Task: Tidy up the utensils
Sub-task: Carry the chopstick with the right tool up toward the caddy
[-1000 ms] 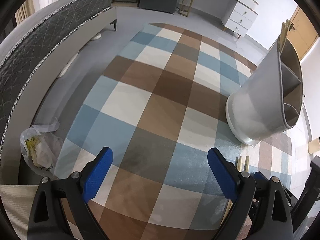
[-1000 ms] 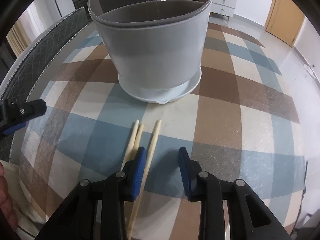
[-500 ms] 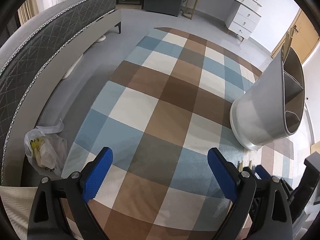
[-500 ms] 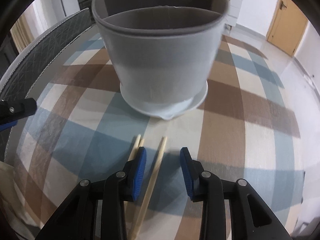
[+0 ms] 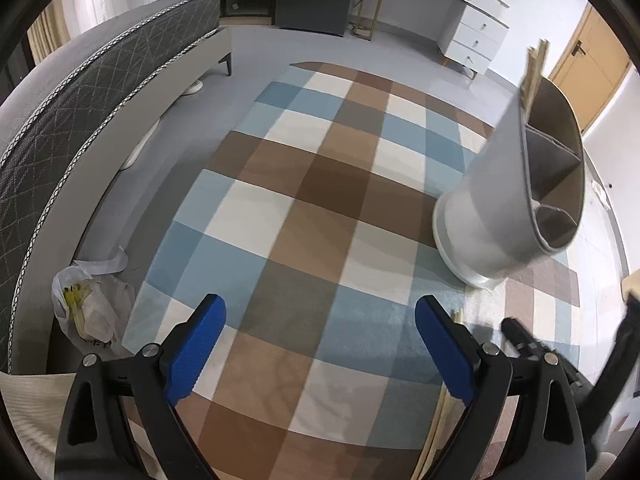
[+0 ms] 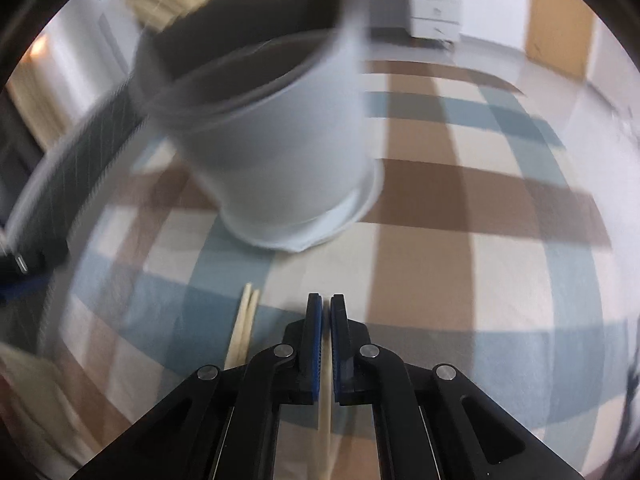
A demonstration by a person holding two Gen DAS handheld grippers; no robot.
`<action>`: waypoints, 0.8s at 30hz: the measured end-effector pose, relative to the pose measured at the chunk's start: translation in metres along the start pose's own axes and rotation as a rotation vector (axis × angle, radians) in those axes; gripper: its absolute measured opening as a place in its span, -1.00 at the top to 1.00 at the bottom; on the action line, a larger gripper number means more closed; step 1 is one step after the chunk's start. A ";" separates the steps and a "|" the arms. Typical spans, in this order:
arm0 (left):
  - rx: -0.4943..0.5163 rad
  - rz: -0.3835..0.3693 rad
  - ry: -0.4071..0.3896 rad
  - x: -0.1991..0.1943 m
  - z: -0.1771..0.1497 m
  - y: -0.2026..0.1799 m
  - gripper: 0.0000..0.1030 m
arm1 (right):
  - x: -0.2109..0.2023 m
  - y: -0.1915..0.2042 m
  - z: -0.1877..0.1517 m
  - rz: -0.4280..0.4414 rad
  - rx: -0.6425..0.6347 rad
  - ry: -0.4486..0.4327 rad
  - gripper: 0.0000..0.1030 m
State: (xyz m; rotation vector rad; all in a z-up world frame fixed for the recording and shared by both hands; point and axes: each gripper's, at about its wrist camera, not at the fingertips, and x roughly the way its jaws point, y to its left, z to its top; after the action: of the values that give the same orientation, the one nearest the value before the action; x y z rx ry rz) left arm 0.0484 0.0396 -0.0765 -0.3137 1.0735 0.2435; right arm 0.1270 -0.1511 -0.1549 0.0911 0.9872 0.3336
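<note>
On the blue, brown and cream checked rug [image 6: 460, 200], the right gripper [image 6: 325, 304] has its blue-padded fingers [image 6: 314, 344] pinched on one pale wooden chopstick [image 6: 325, 412], before the grey divided utensil holder [image 6: 276, 152]. Two more chopsticks [image 6: 242, 328] lie just left. The left gripper [image 5: 320, 316] stands wide, empty.

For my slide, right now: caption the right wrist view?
Right gripper shut on one chopstick before the utensil holder.
</note>
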 end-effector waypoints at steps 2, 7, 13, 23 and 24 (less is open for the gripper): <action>0.021 0.001 0.001 0.000 -0.003 -0.006 -0.80 | -0.013 -0.013 0.002 0.036 0.066 -0.036 0.93; 0.095 -0.069 0.060 0.006 -0.017 -0.028 -0.80 | -0.035 -0.039 0.004 0.158 0.210 -0.118 0.93; 0.154 -0.122 0.178 0.033 -0.039 -0.043 -0.80 | -0.058 -0.060 0.004 0.226 0.316 -0.190 0.94; 0.207 -0.042 0.179 0.042 -0.051 -0.052 -0.80 | -0.091 -0.079 0.001 0.211 0.382 -0.286 0.93; 0.232 -0.037 0.175 0.042 -0.053 -0.057 -0.80 | -0.092 -0.081 0.001 0.209 0.384 -0.289 0.93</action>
State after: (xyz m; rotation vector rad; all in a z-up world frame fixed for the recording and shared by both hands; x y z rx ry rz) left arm 0.0439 -0.0307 -0.1291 -0.1473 1.2550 0.0575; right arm 0.1000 -0.2567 -0.0988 0.5795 0.7446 0.3077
